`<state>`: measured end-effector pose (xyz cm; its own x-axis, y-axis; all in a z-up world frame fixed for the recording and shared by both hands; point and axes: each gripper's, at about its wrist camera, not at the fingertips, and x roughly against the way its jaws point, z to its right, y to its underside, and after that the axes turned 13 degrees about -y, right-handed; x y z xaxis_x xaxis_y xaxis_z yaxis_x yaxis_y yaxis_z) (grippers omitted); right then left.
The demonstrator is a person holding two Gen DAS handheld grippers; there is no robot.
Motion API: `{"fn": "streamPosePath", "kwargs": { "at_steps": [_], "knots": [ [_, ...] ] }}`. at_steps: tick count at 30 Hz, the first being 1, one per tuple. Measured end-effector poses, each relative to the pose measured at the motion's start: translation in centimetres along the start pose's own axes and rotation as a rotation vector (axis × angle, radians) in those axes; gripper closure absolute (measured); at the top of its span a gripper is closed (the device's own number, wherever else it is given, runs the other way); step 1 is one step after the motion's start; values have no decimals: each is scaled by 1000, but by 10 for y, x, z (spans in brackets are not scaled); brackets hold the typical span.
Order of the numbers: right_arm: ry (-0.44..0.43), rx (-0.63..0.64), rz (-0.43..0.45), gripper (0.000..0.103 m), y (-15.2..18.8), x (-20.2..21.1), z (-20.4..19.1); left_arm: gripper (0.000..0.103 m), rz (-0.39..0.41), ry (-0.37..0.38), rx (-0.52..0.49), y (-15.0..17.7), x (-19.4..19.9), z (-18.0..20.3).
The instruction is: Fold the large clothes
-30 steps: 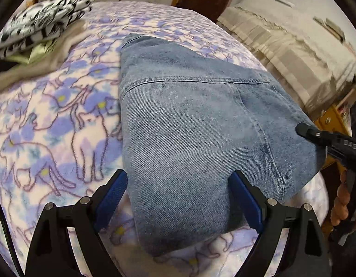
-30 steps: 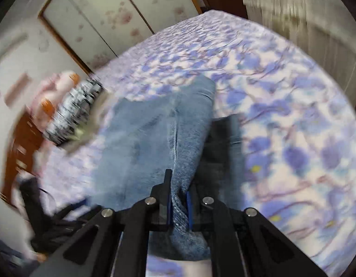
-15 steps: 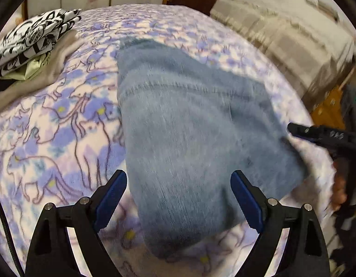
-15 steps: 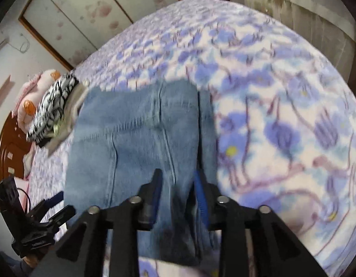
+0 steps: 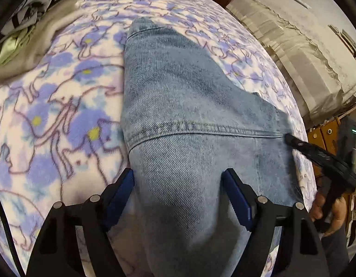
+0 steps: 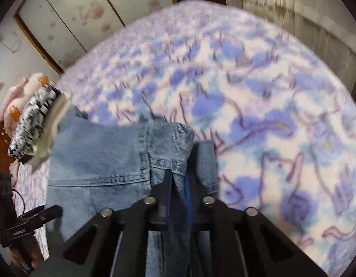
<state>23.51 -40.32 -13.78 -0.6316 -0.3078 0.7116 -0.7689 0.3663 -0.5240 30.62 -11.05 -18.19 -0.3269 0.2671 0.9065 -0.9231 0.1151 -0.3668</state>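
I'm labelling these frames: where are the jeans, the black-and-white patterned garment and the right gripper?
jeans (image 5: 189,106): left wrist view, upper denim panel.
black-and-white patterned garment (image 6: 32,120): right wrist view, folded side.
right gripper (image 6: 178,182): right wrist view, between fingertips.

Nothing here can be read. The black-and-white patterned cloth (image 5: 37,4) on the pile at about ten o'clock carries bold shapes that could be lettering, but they are cut off and too blurred to make out. The blanket (image 5: 62,106) shows only drawn cats and flowers, no words.
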Motion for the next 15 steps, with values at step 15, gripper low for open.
{"fn": "streamPosePath", "kwargs": {
  "at_steps": [15],
  "knots": [
    [78,-4,-25,88,10,24,-3,21,5,-120,-32,3,6,11]
  ]
}}
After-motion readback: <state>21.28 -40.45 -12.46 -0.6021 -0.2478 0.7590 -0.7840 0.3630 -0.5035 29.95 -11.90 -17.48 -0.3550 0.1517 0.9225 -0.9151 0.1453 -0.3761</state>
